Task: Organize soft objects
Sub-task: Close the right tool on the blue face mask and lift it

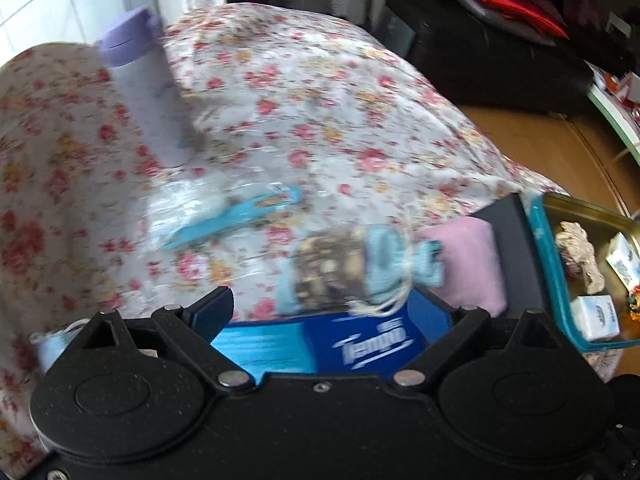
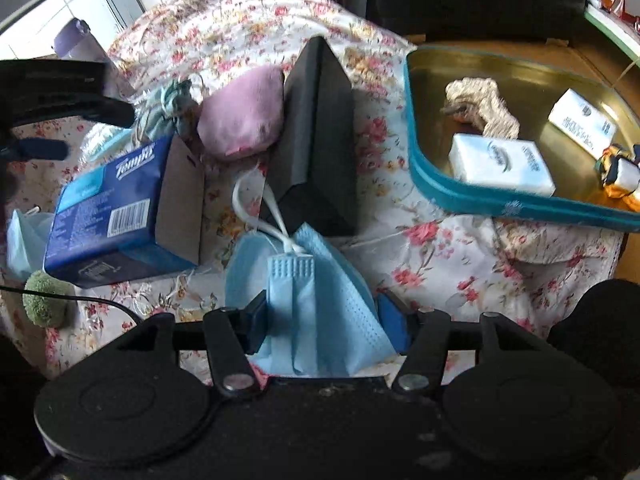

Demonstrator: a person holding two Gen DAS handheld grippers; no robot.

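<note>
The face mask (image 2: 320, 300), pale blue, pleated and folded with white ear loops, sits pinched between the right gripper (image 2: 324, 320) jaws above the floral tablecloth (image 2: 440, 264). The left gripper (image 1: 332, 312) stands wide open around the blue Tempo tissue box (image 1: 360, 344).

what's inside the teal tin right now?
In the teal tin: a cream scrunchie, two white tissue packs, and a small orange-and-white item at the right edge. The tin runs out of frame there, so that corner is unseen.

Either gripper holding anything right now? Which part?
Right gripper is shut on the blue face mask, pinched across its folded lower body. Left gripper straddles the Tempo tissue box; whether it grips cannot be told.
</note>
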